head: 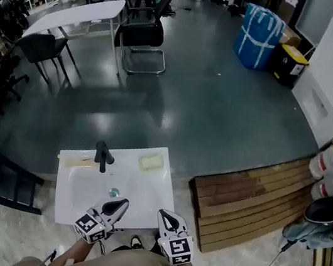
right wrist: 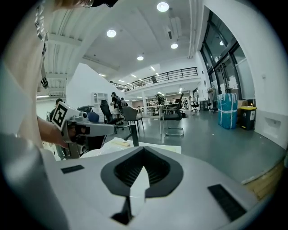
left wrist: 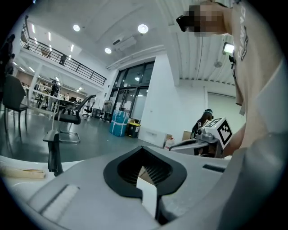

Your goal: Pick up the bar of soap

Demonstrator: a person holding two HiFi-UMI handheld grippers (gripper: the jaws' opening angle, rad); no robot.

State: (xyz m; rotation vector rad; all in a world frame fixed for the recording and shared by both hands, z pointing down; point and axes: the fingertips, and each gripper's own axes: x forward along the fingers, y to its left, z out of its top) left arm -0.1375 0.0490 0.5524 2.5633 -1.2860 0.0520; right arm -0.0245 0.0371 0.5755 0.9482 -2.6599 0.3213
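The pale yellow bar of soap (head: 151, 162) lies on the far right corner of a white washbasin (head: 142, 198), right of the black tap (head: 103, 156). My left gripper (head: 122, 203) hovers over the basin's near edge, shut and empty. My right gripper (head: 165, 215) hangs beside it at the near right corner, also shut with nothing in it. The soap is well beyond both grippers. In the left gripper view the shut left gripper (left wrist: 144, 170) points past the tap (left wrist: 55, 152); the soap does not show there. The right gripper (right wrist: 140, 173) looks across the basin (right wrist: 155, 147) at the tap (right wrist: 134, 131).
A flat pale strip (head: 78, 161) lies on the basin's far left rim. A drain (head: 114, 192) sits in the bowl. Wooden planks (head: 250, 198) lie on the floor to the right, a dark chair (head: 14, 184) stands at the left, office chairs (head: 143, 32) and tables stand farther off.
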